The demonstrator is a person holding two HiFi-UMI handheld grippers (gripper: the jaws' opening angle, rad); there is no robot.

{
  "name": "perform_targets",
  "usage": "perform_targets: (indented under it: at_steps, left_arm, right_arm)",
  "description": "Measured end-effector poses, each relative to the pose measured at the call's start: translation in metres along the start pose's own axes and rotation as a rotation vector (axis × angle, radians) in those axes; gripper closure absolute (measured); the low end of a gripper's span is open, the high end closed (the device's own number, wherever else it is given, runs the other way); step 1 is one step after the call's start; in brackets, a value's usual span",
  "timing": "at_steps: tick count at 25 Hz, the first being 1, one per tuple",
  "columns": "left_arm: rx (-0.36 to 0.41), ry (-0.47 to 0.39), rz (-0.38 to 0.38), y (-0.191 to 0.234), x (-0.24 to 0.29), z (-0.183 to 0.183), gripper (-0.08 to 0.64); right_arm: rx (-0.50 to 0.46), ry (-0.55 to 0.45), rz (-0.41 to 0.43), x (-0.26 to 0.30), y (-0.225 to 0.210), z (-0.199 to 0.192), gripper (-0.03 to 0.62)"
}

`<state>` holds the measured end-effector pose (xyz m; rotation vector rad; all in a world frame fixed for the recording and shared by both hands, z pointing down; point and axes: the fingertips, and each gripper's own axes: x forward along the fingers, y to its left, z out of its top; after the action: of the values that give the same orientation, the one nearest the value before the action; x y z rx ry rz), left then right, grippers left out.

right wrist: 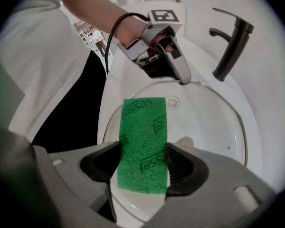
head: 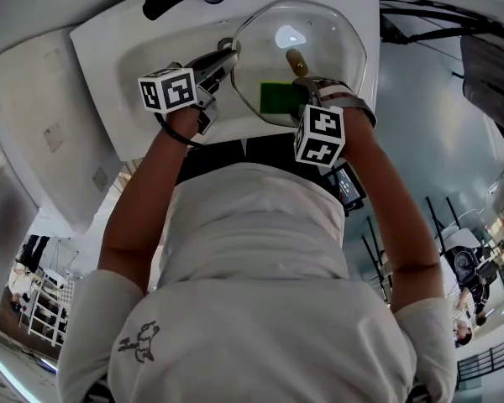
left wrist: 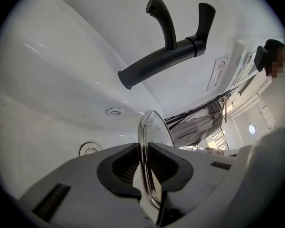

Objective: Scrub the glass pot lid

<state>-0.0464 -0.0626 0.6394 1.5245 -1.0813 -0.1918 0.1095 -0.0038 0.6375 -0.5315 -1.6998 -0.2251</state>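
1. Glass lid (head: 311,32) is being held over the white sink (head: 101,40).
2. Left gripper (left wrist: 145,165) is clamping the lid's left edge.
3. Right gripper (right wrist: 141,167) is gripping a green pad (right wrist: 142,137) over the lid's near side.

Clear, glossy glass on the pot lid (head: 328,49), light glinting off it, and its rim (left wrist: 143,141) is polished metal, mirror-bright. The scouring pad (right wrist: 142,137) is green, coarse and fibrous, fully matt, with dark print stamped on it. The sink (head: 143,57) is white, smooth and shiny, ceramic by the look. The tap (left wrist: 171,56) is smooth matt black. The left hand-held gripper (left wrist: 143,167) has a dull grey plastic body with dark ribbed pads (left wrist: 126,167) that look rubbery, and the right hand-held gripper (right wrist: 142,165) has the same finish. The shirt (head: 252,250) is plain white cloth, soft and matt.
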Motion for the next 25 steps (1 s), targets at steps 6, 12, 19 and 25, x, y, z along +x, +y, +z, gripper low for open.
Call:
perform_targets:
  at_steps: [6,12,19,25]
  left_arm:
    - [-0.025,0.008,-0.028,-0.005,0.000,-0.005,0.503]
    - [-0.014,0.011,-0.015,-0.003,0.001,-0.005,0.503]
    - [-0.007,0.033,-0.011,-0.002,0.003,-0.004,0.503]
    - [-0.018,0.039,-0.022,-0.004,0.004,-0.007,0.503]
  right_arm:
    - [0.022,0.077,0.026,-0.010,0.005,-0.038,0.301]
    - [0.019,0.000,0.000,-0.023,0.002,-0.010,0.299]
    - [0.012,-0.019,0.085,0.003,0.012,0.007,0.299]
    - [0.209,-0.008,0.023,-0.003,-0.022,-0.024,0.299]
